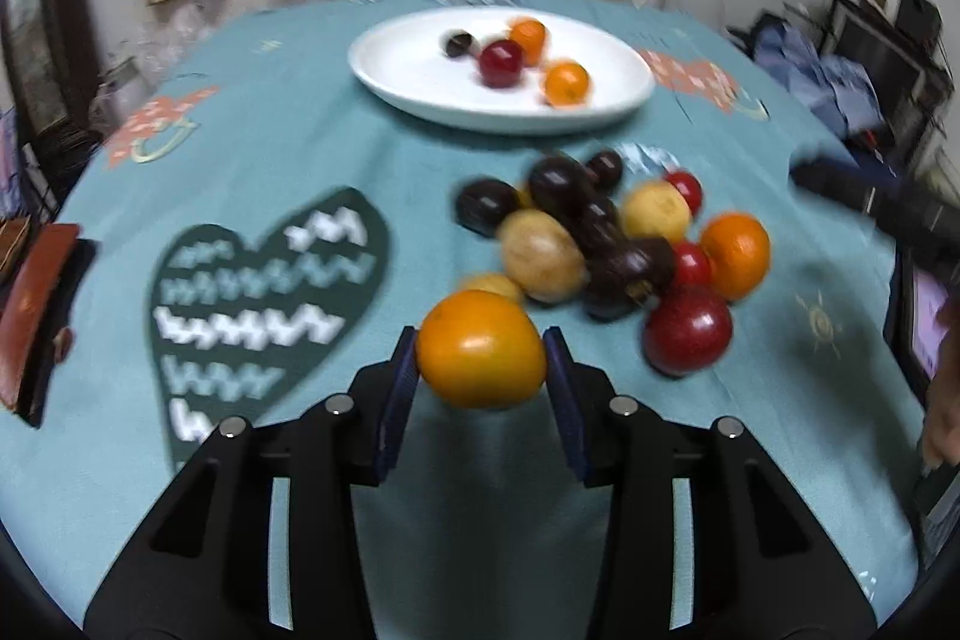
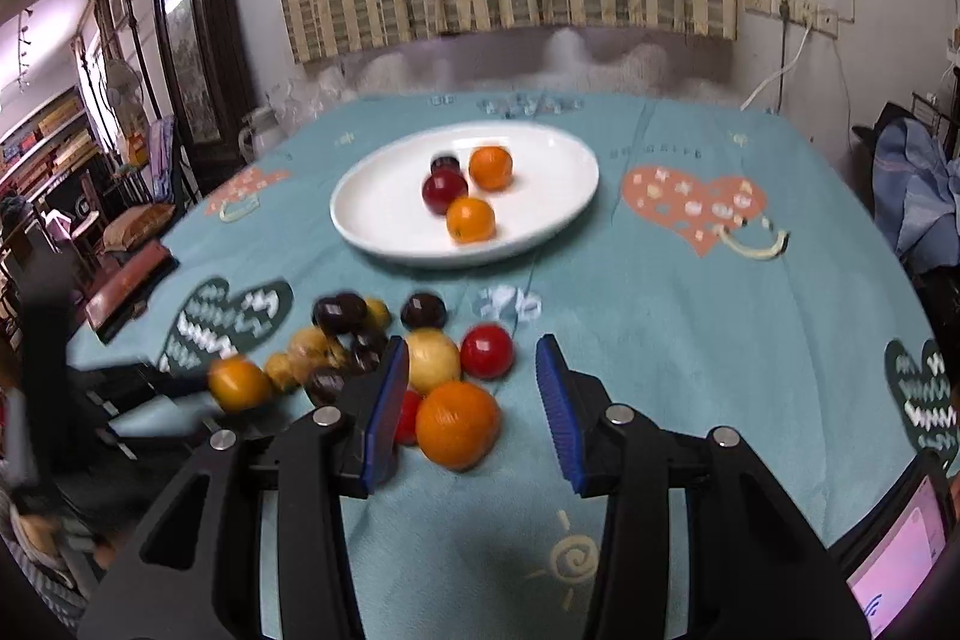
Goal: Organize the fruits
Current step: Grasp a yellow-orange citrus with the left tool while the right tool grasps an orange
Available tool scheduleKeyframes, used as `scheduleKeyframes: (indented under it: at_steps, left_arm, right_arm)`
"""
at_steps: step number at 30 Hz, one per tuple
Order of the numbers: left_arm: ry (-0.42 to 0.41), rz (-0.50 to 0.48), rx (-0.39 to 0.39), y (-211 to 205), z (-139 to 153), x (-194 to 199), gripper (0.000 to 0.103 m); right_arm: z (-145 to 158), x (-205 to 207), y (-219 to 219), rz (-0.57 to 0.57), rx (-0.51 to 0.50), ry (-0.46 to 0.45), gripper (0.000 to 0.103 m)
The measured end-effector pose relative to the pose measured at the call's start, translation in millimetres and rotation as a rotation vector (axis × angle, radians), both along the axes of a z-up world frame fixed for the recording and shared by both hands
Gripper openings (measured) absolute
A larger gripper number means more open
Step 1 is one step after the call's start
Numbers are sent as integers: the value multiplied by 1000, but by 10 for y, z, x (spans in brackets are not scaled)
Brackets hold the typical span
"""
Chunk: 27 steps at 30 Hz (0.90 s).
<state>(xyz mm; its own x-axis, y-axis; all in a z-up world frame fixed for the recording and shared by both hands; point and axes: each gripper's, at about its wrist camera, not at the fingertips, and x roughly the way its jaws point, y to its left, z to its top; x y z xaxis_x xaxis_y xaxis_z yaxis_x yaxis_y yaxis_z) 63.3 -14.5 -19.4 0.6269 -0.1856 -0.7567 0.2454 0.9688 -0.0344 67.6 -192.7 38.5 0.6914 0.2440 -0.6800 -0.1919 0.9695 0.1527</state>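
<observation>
My left gripper (image 1: 481, 340) is shut on an orange (image 1: 480, 349), both blue pads against its sides, just above the teal tablecloth. Right behind it lies a pile of fruit (image 1: 600, 244): dark, yellow and red ones, plus another orange (image 1: 735, 256). My right gripper (image 2: 471, 364) stands open over the pile's near side. That second orange (image 2: 459, 424) lies between its fingers, close to the left pad, with a gap to the right pad. The held orange (image 2: 239, 385) shows blurred at the left. Further back, a white plate (image 2: 372, 244) holds several fruits, among them two oranges.
A red-brown box (image 2: 129, 280) lies at the table's left edge. A screen glowing pink (image 2: 900, 568) sits at the near right corner, with a person's hand (image 1: 945, 400) beside it. A curtain hangs behind the table; furniture crowds both sides.
</observation>
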Motion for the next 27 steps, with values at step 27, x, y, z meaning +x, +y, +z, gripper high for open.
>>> scheduleKeyframes:
  at_steps: [27]
  left_arm:
    - [30, 79, -71, 371, -1, 108, 42]
  right_arm:
    - [-215, 98, -117, -10, 149, 69, 39]
